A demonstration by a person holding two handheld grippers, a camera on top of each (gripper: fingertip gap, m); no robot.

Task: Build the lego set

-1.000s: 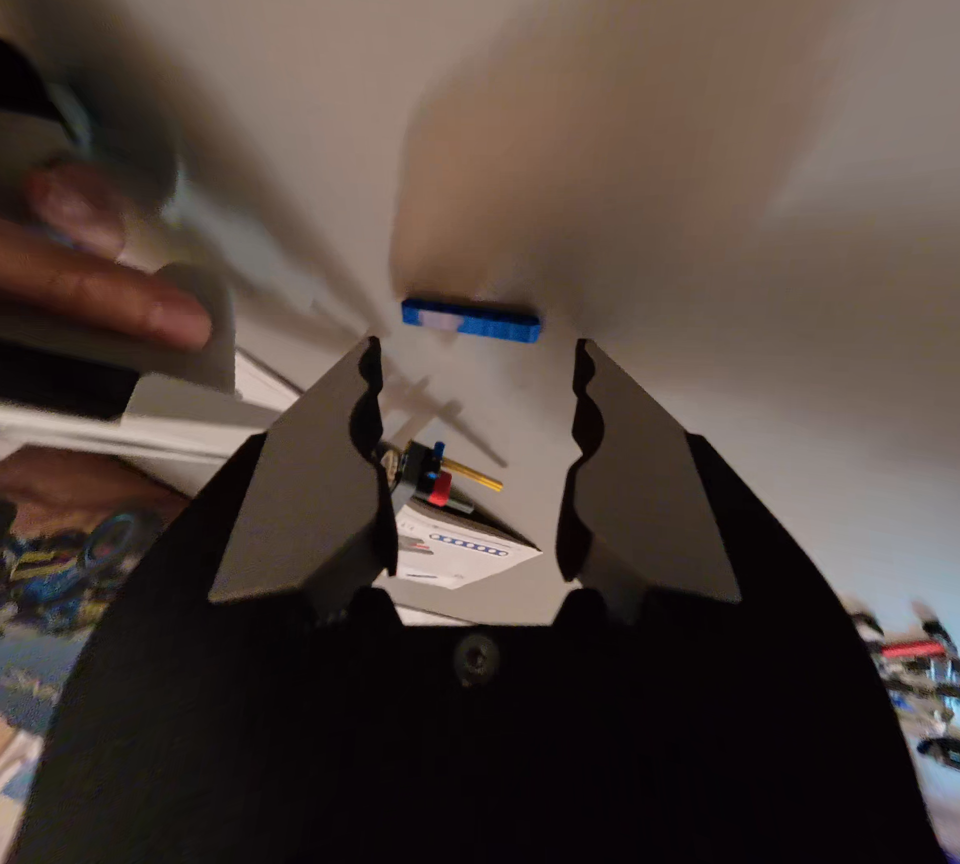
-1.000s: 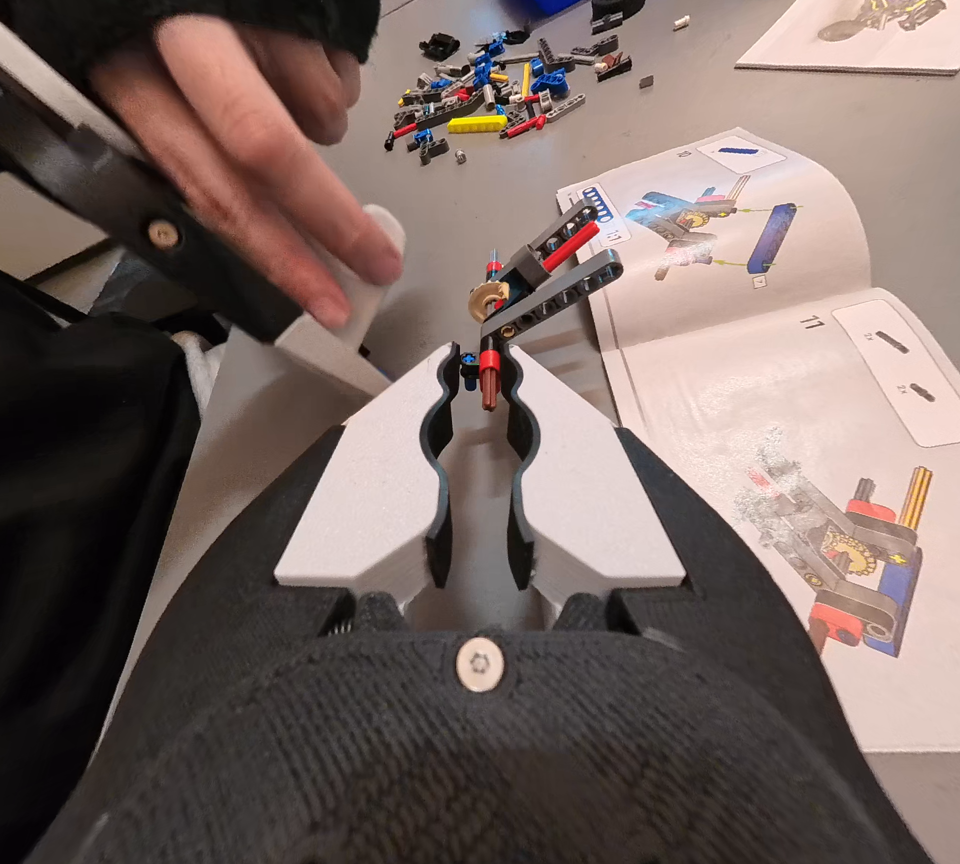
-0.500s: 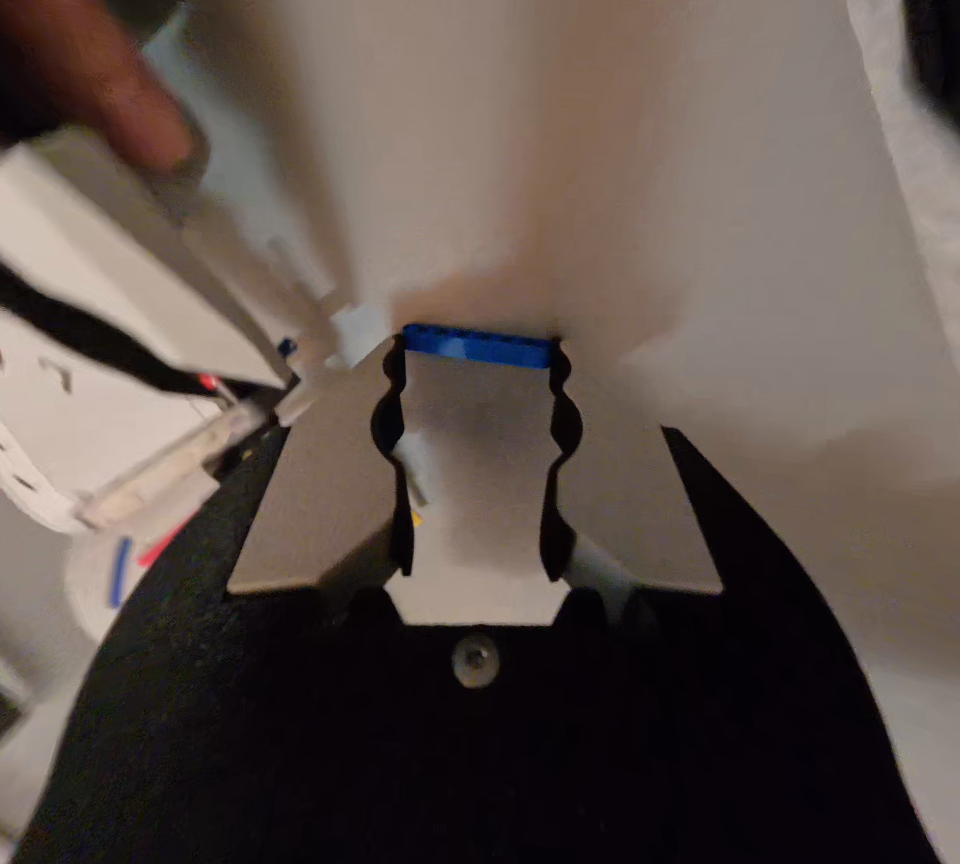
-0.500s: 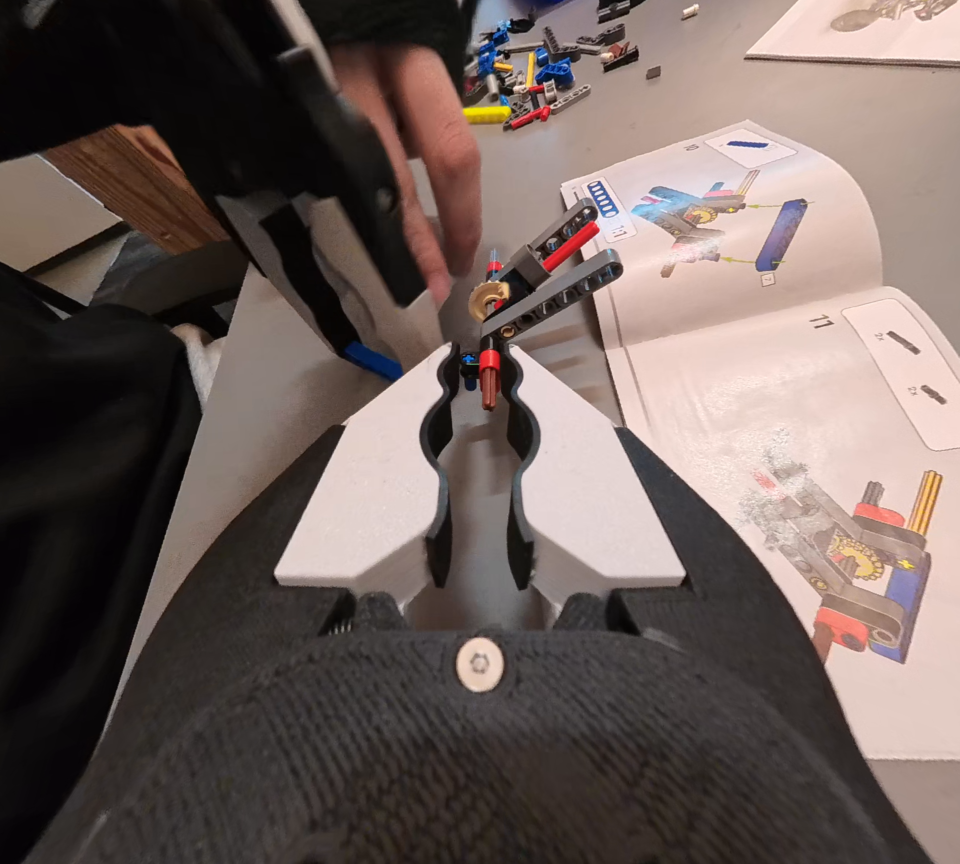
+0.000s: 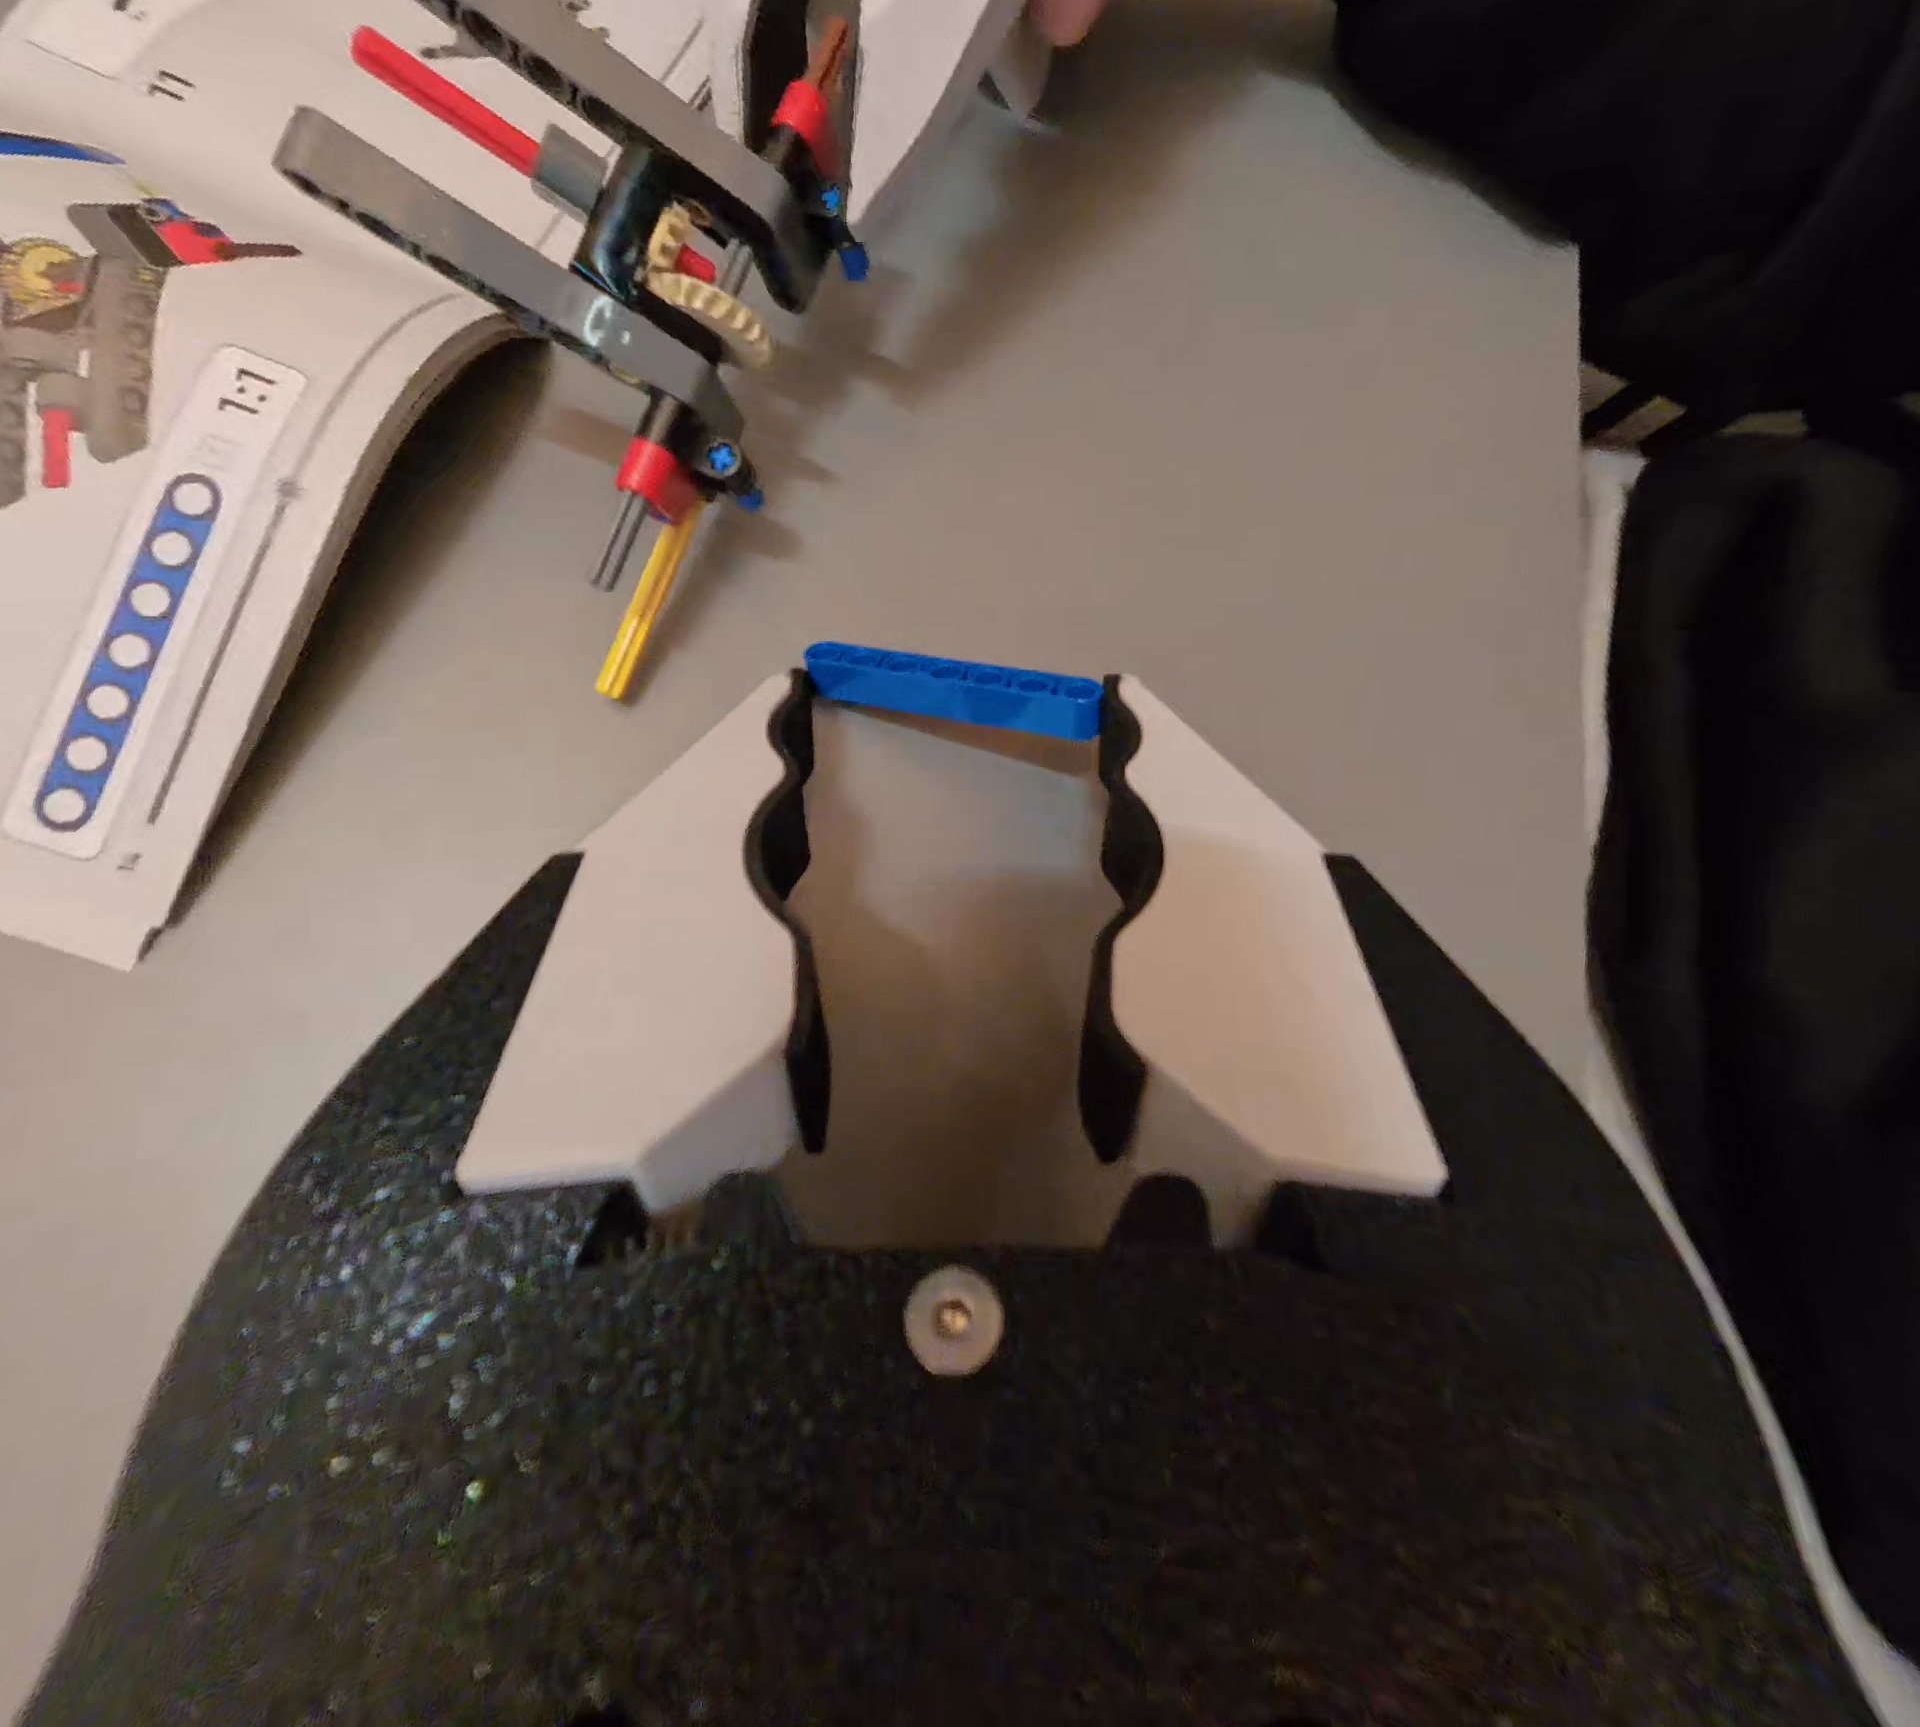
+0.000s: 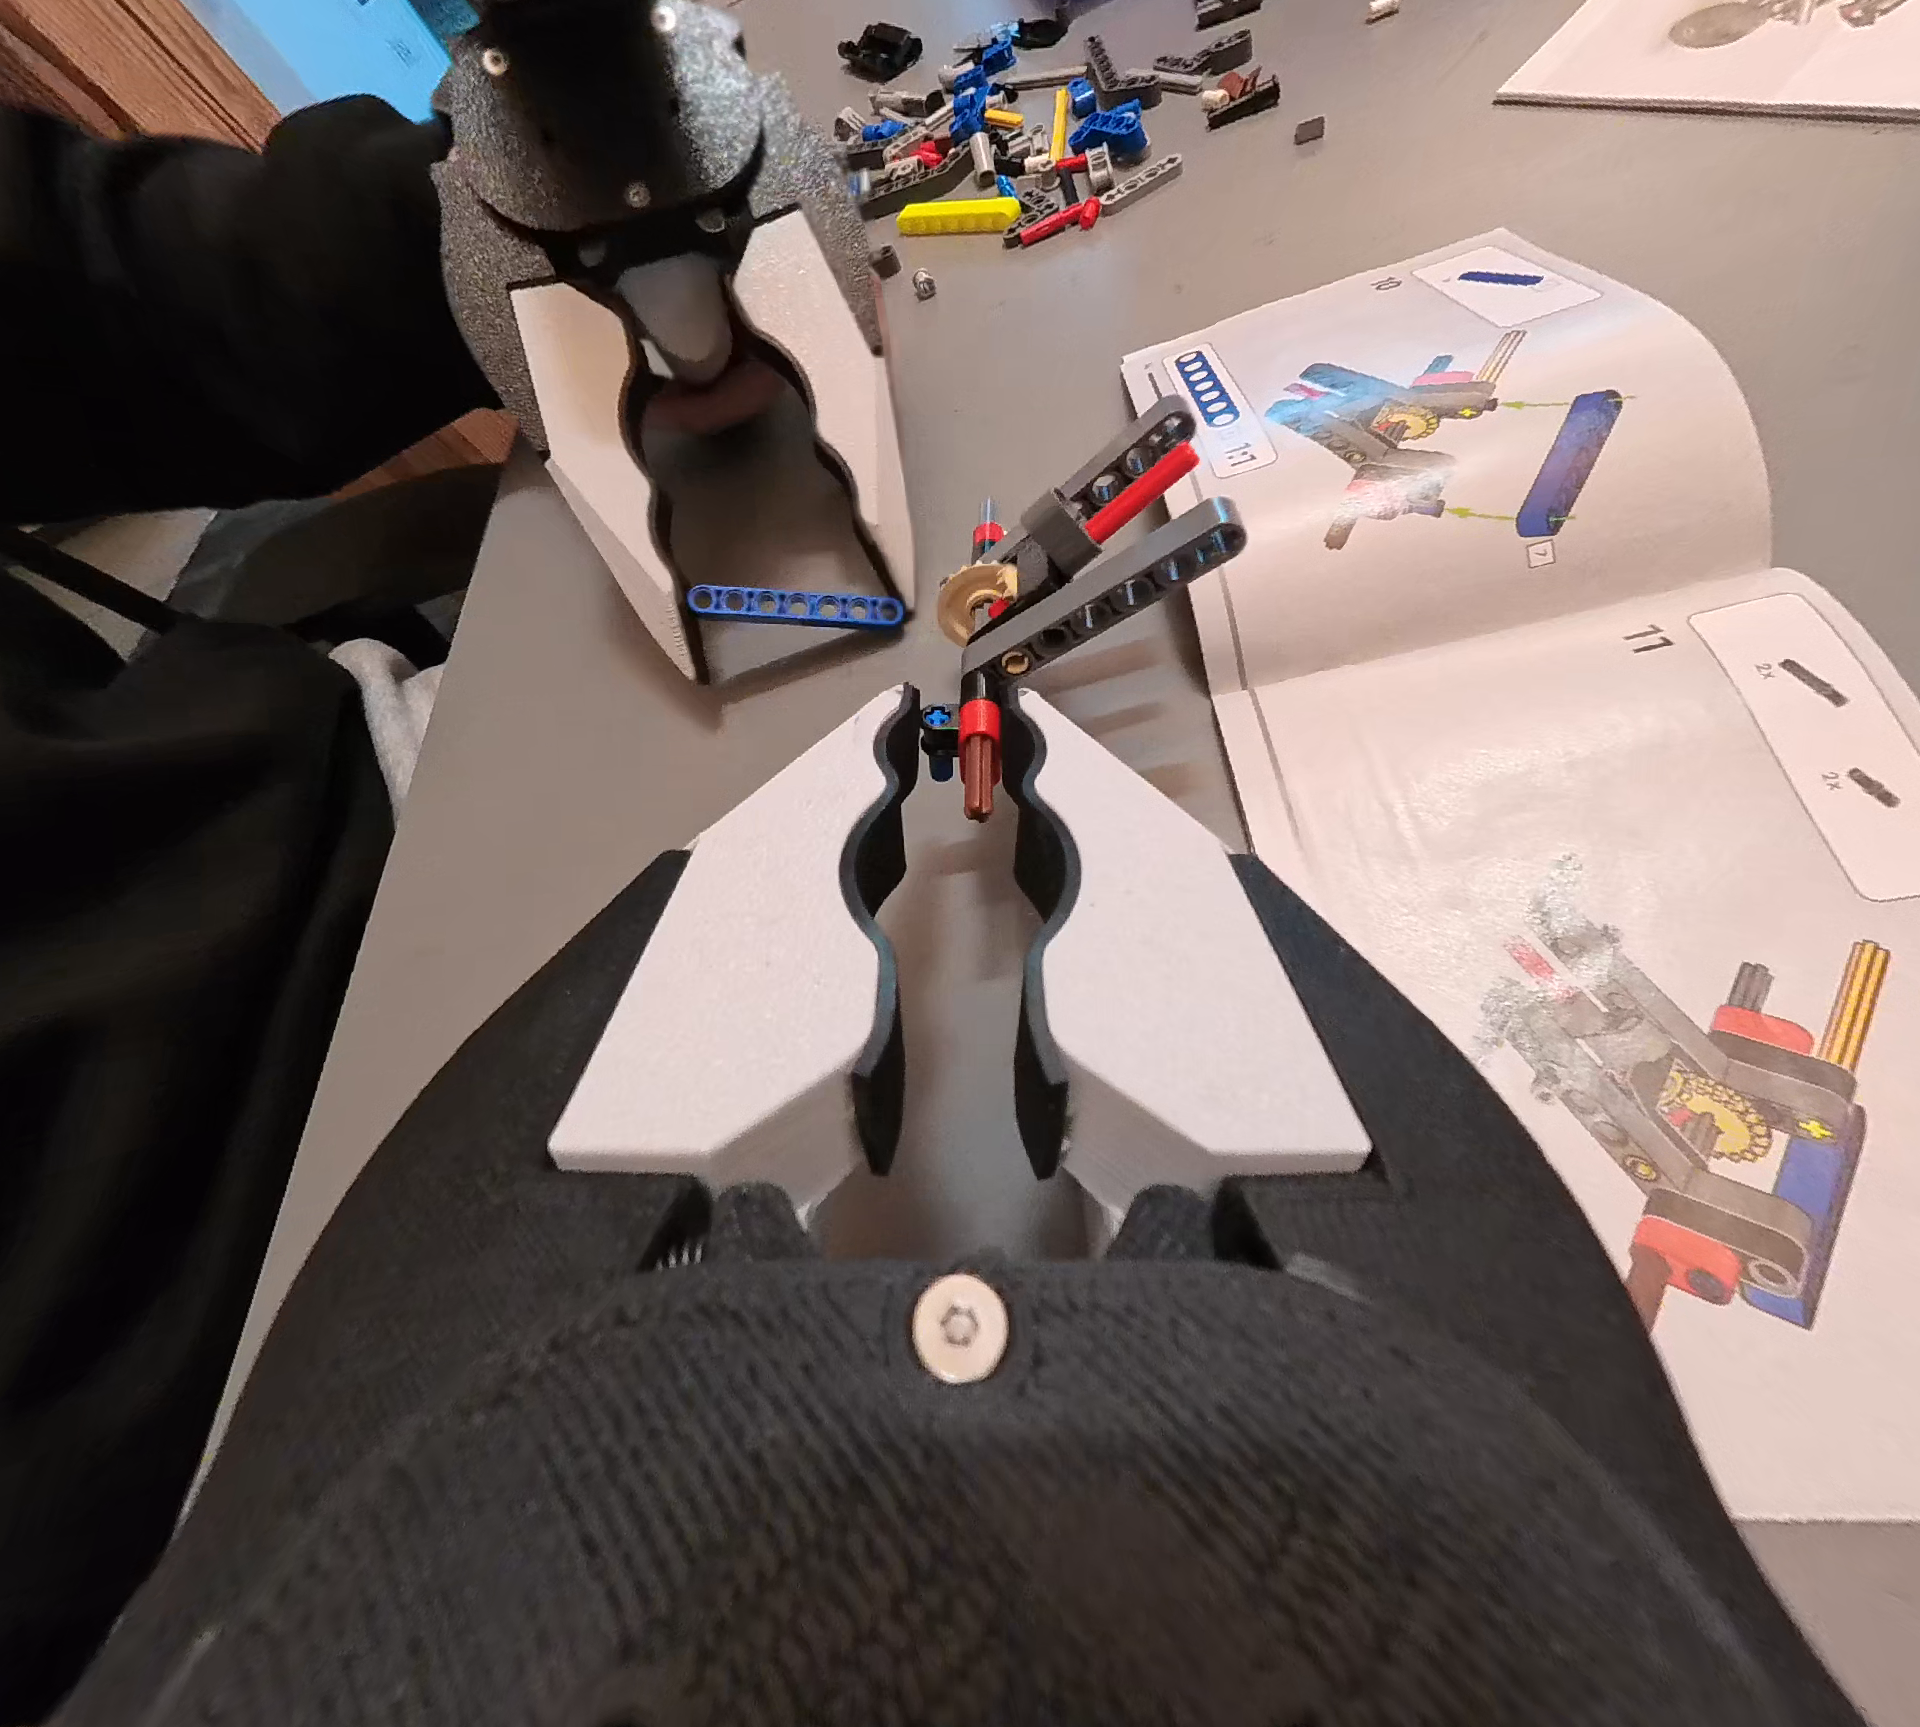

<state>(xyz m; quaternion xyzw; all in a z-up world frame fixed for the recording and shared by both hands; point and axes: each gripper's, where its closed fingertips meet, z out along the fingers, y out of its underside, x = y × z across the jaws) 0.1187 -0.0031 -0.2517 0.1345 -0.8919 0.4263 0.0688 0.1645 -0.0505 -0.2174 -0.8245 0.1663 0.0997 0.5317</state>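
Pinching blue beam (image 5: 954, 703) endwise in left gripper (image 5: 954, 690), frame centre; right gripper (image 6: 961, 747) clamping assembly (image 6: 1081, 550) steady for mating.

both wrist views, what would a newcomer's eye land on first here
First, the blue beam spanning the tips of the left tongs, held by its two ends just above the grey table. Next, the half-built grey assembly with red axles and a tan gear, gripped at its near end by the right tongs beside the open instruction booklet. Behind lies a loose parts pile.
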